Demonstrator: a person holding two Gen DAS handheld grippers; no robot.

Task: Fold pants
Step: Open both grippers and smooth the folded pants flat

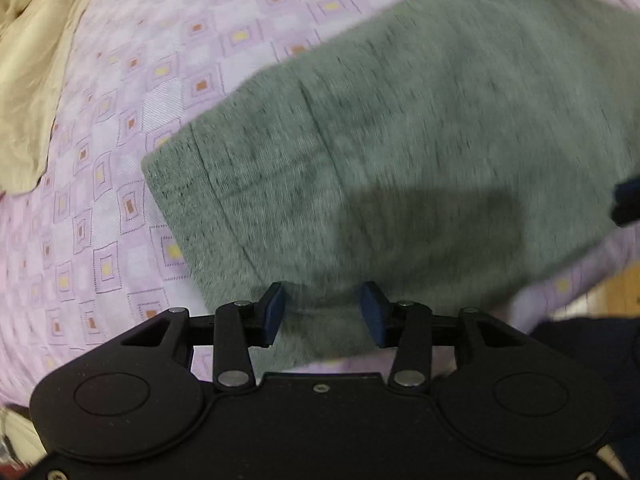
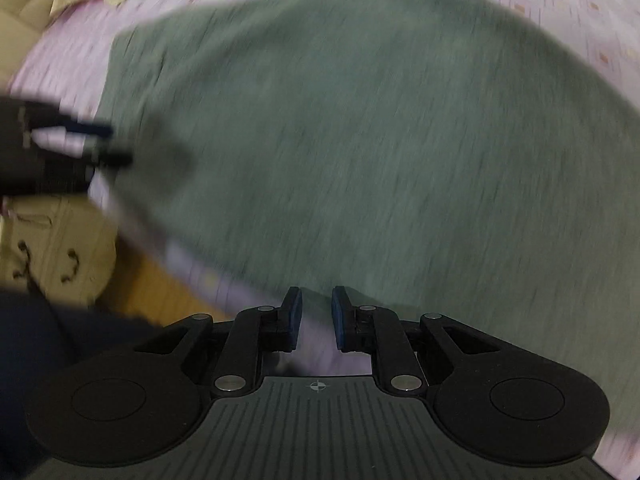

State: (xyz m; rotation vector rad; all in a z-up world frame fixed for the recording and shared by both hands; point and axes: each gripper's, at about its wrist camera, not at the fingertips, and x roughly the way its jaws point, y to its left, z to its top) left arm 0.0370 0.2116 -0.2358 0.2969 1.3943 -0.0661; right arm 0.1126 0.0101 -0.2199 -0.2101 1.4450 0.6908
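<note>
So there's one pair of grey-green pants (image 1: 400, 152) lying flat on a bed sheet (image 1: 120, 160), lilac with little orange and yellow squares printed all over it. In the left wrist view the long axis runs on a diagonal, from the hemmed end at the near left up toward the far right, and you can see a couple of stitched seam lines crossing the fabric near that hem. The near edge of the pants sits right by the bed's near side. In the right wrist view it's the same single garment filling most of the picture, pretty blurred, so I can't make out folds or layers there. Two grippers total. The left gripper (image 1: 323, 312) hangs over the near edge of the fabric with its blue pads spread apart and nothing pinched between them, so released. The right gripper (image 2: 317, 316) has a narrower gap, pads parted with only sheet and the garment's edge showing through, also not clamping anything. One crumpled beige cloth (image 1: 28, 80) sits off at the far left of the sheet, apart from the pants.
</note>
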